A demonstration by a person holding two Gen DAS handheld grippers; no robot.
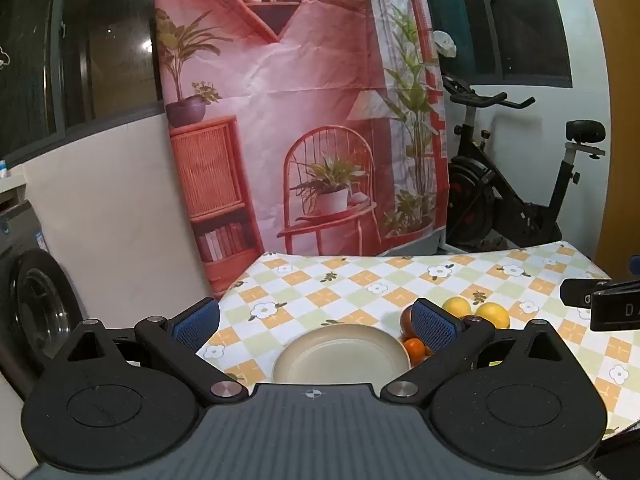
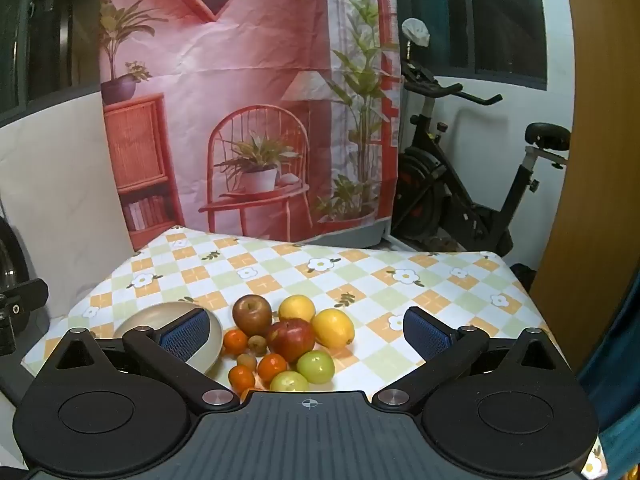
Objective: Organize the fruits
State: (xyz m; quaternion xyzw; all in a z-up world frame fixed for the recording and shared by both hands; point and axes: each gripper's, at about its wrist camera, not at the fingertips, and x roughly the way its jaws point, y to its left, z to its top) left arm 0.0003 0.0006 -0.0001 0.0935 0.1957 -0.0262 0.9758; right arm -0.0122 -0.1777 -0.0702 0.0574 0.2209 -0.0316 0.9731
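Observation:
A beige plate point(image 1: 340, 354) lies empty on the checkered tablecloth, straight ahead of my open, empty left gripper point(image 1: 316, 322). The plate also shows in the right wrist view point(image 2: 160, 314), left of a fruit cluster. The cluster holds two red apples point(image 2: 252, 314) point(image 2: 291, 339), two yellow lemons point(image 2: 297, 308) point(image 2: 333, 328), two green apples point(image 2: 316, 367), several small oranges point(image 2: 235, 341) and small brown fruits point(image 2: 258, 345). My right gripper point(image 2: 306, 334) is open and empty, held above the cluster. In the left wrist view the lemons point(image 1: 493, 314) and an orange point(image 1: 415, 349) peek past the right finger.
The table point(image 2: 440, 280) has a flowered checkered cloth. A printed backdrop point(image 2: 248, 100) hangs behind its far edge. An exercise bike point(image 2: 460, 184) stands at the back right. A washing machine point(image 1: 36, 304) is at the left. The right gripper's body point(image 1: 600, 304) shows at the left view's right edge.

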